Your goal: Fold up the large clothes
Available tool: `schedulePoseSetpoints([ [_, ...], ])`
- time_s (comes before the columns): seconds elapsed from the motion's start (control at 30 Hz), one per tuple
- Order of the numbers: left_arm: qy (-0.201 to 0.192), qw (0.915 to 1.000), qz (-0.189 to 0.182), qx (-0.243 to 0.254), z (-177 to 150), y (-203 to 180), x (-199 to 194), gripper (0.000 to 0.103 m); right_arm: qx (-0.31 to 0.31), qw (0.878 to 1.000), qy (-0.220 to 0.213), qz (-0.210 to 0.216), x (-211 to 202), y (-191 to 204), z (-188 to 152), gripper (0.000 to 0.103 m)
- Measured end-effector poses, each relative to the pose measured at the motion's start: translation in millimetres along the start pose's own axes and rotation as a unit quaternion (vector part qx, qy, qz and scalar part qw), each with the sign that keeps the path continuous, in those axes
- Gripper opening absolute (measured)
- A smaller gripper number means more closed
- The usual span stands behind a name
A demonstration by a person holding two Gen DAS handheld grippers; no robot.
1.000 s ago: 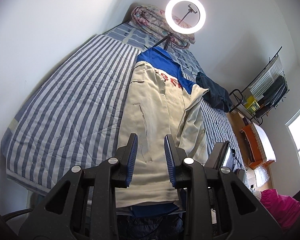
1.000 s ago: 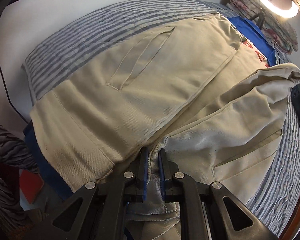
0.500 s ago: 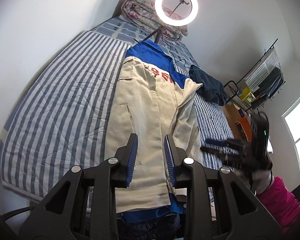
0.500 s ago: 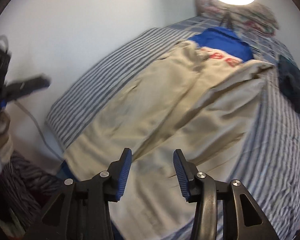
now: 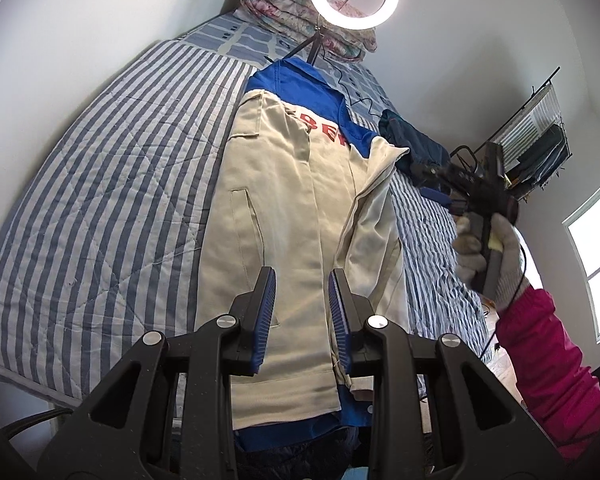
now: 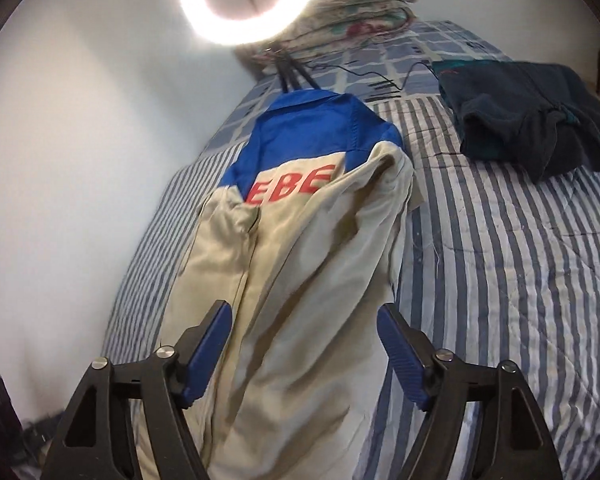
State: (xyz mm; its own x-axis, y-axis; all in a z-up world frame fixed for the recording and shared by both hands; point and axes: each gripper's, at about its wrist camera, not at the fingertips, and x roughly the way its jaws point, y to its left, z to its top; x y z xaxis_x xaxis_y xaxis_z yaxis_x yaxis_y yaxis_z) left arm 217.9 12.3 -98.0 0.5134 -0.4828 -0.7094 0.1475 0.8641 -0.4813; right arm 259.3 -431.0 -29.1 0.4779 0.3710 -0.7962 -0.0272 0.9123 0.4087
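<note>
I see the beige and blue jacket (image 5: pixel 300 216) lying flat on the striped bed (image 5: pixel 100 200), its long axis running straight away from both grippers, hem nearest me and blue collar at the far end. That line is what my next fold turns on, I judge: the fabric must be taken along one long side or at the hem.

The left gripper (image 5: pixel 302 312) hangs over the hem end, its jaws narrowly parted with nothing pinched between them. The right gripper (image 6: pixel 304 356) hangs above the jacket's right side, its jaws opening wide, cloth below them but not gripped.

The left wrist view shows the gloved right hand (image 5: pixel 488 256) out to the right of the jacket, which the right view cannot. The right view alone shows the red lettering (image 6: pixel 292 186) squarely and the dark garment (image 6: pixel 528 120) far right.
</note>
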Motion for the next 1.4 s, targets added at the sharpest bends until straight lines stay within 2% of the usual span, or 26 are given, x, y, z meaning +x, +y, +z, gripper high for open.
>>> schedulePoseSetpoints([
  [0.27,0.009,0.9999,-0.007,0.002,0,0,5,0.026,0.042,0.998,-0.02,-0.047,35,-18,35,0.083],
  [0.47,0.01,0.9998,-0.017,0.003,3,-3,7,0.026,0.037,0.996,-0.015,-0.083,58,-16,65,0.082],
  [0.57,0.013,0.9996,-0.024,0.005,3,-5,8,0.026,0.041,0.995,0.0,-0.093,70,-19,72,0.058],
  [0.63,0.018,0.9994,-0.03,0.002,2,-6,9,0.026,0.043,0.995,0.008,-0.093,76,-20,74,0.037],
  [0.7,0.025,0.9989,-0.038,-0.003,2,-5,9,0.026,0.036,0.995,0.011,-0.096,80,-17,74,0.026],
  [0.73,0.027,0.9988,-0.04,-0.004,1,-5,9,0.026,0.03,0.995,0.01,-0.096,80,-14,74,0.015],
  [0.77,0.026,0.9988,-0.04,-0.003,1,-5,7,0.026,0.021,0.995,0.012,-0.101,81,-9,75,0.01],
  [1.0,0.026,0.9987,-0.042,-0.013,0,3,0,0.026,-0.023,0.995,0.015,-0.1,95,38,89,0.006],
  [1.17,0.033,0.9981,-0.043,-0.027,-1,11,0,0.026,-0.059,0.991,0.036,-0.115,137,69,88,0.005],
  [1.33,0.033,0.9981,-0.044,-0.028,-1,11,-3,0.026,-0.075,0.986,0.066,-0.133,181,78,73,0.006],
  [1.4,0.035,0.9979,-0.046,-0.028,-1,10,-2,0.026,-0.085,0.985,0.08,-0.131,193,78,68,0.01],
])
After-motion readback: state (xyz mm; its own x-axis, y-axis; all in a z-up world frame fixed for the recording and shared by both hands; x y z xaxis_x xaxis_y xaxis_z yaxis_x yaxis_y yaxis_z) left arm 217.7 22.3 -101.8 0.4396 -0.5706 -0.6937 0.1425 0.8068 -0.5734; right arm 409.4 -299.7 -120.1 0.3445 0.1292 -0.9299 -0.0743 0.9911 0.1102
